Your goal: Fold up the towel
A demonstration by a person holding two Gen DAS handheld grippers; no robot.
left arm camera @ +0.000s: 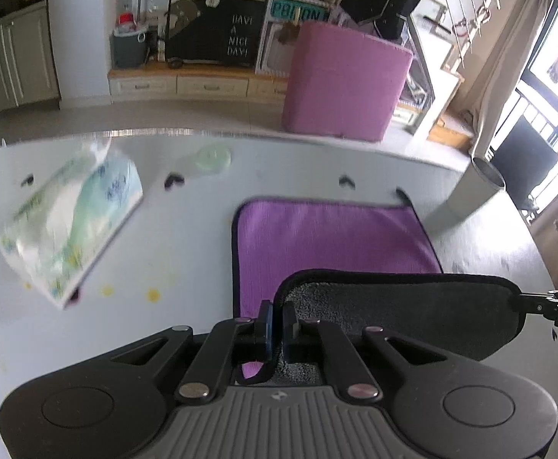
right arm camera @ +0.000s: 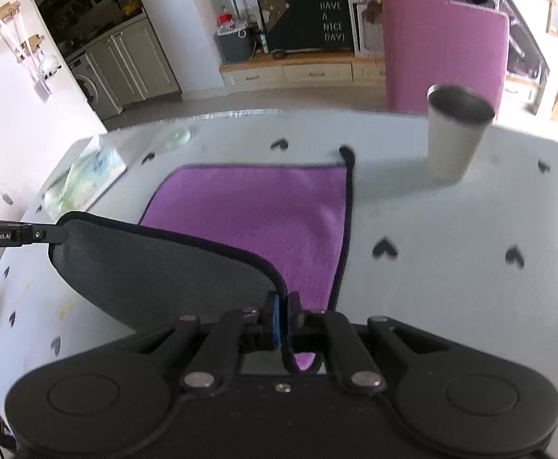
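Observation:
A purple towel (left arm camera: pixel 332 237) with a dark hem and grey underside lies on the white table (left arm camera: pixel 164 252); it also shows in the right wrist view (right arm camera: pixel 263 214). My left gripper (left arm camera: pixel 278 325) is shut on the towel's near left corner. My right gripper (right arm camera: pixel 283 321) is shut on the near right corner. Both hold the near edge lifted above the table, so the grey underside (left arm camera: pixel 405 313) hangs stretched between them, also in the right wrist view (right arm camera: pixel 156 267). The far half stays flat on the table.
A tissue pack (left arm camera: pixel 72 218) lies on the table to the left. A grey cup (right arm camera: pixel 456 130) stands at the far right of the towel. A clear round coaster (left arm camera: pixel 212 157) sits near the far edge. A pink chair (left arm camera: pixel 347 80) stands behind the table.

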